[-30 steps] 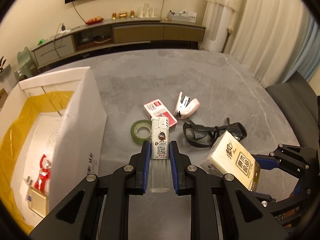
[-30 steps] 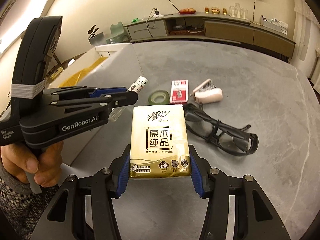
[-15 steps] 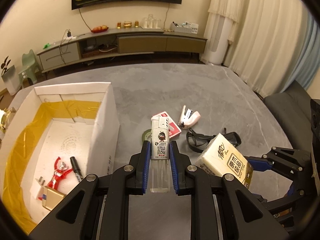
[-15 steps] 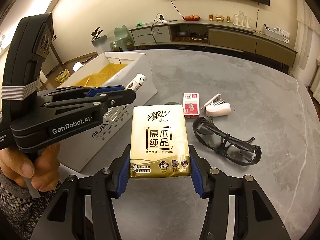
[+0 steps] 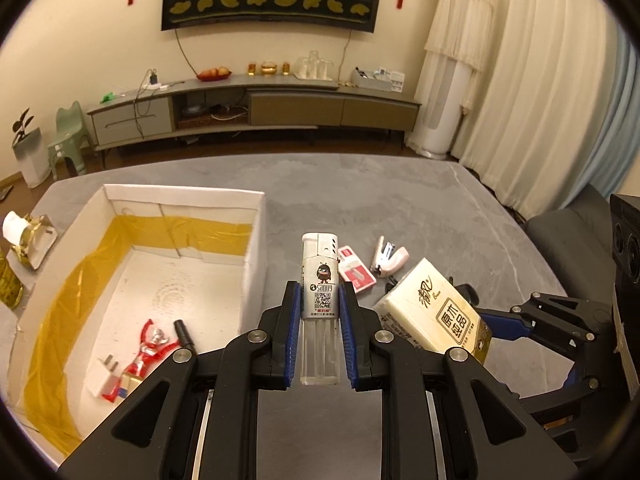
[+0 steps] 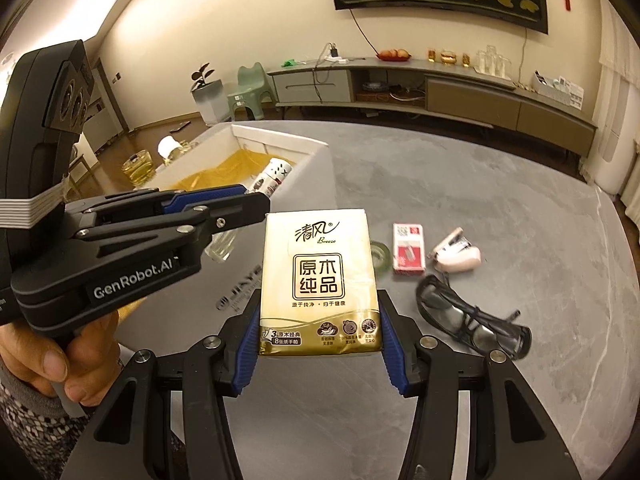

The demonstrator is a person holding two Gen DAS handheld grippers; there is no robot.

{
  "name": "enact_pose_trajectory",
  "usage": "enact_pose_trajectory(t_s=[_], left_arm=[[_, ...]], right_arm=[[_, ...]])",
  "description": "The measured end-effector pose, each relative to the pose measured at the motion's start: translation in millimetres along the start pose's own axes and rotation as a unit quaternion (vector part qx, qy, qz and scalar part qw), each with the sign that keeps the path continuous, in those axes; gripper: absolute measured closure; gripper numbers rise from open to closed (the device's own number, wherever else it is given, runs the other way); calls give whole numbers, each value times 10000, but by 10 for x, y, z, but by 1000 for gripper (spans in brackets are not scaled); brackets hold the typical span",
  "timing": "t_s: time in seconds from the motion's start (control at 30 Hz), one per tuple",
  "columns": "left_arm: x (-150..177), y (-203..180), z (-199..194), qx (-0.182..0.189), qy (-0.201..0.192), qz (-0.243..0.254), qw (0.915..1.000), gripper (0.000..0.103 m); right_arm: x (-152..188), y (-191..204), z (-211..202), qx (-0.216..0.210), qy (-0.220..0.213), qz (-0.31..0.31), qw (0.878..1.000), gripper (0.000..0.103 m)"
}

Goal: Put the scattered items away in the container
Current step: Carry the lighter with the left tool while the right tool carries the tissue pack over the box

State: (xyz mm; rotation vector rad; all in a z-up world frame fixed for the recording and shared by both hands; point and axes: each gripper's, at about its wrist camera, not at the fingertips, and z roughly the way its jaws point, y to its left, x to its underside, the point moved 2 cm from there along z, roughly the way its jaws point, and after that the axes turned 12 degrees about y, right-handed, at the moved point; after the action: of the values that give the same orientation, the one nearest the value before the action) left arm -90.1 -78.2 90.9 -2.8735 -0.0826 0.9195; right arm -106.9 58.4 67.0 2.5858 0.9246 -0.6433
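Right wrist: tape roll (image 6: pixel 380 255) half-hidden behind tissue pack (image 6: pixel 320 280).

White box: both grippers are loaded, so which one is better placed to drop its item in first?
Left, probably. The left gripper, shut on the lighter, sits right beside the white box wall. The right gripper, shut on the tissue pack, is farther away, with the left gripper between it and the box.

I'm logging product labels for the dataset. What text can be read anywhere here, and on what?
"清风 Breeze", "原木纯品": tissue pack in the right gripper.
"Sanny": lighter in the left gripper; its QR code and small print are unreadable.
"GenRobot.AI": the left gripper's side.
Red box: print too small.
Box wall: lettering too blurred.
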Motion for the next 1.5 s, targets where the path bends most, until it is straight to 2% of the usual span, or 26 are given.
enact_pose_trajectory(t_s=[0.43, 0.83, 1.13, 1.5], left_arm=[[28, 415, -394, 4, -341, -342, 9988, 83], [75, 825, -588, -92, -525, -680, 9963, 83], [125, 1124, -619, -189, -558, -989, 9934, 83], [155, 1267, -579, -283, -542, -1109, 9919, 83]], right_arm=[[-283, 432, 36, -63, -154, -249, 9996, 49], [-507, 783, 92, -134, -295, -452, 9985, 49], [-591, 1020, 206, -100, -346, -638, 9973, 49], [-691, 1149, 359, -221, -330, -629, 9972, 49]])
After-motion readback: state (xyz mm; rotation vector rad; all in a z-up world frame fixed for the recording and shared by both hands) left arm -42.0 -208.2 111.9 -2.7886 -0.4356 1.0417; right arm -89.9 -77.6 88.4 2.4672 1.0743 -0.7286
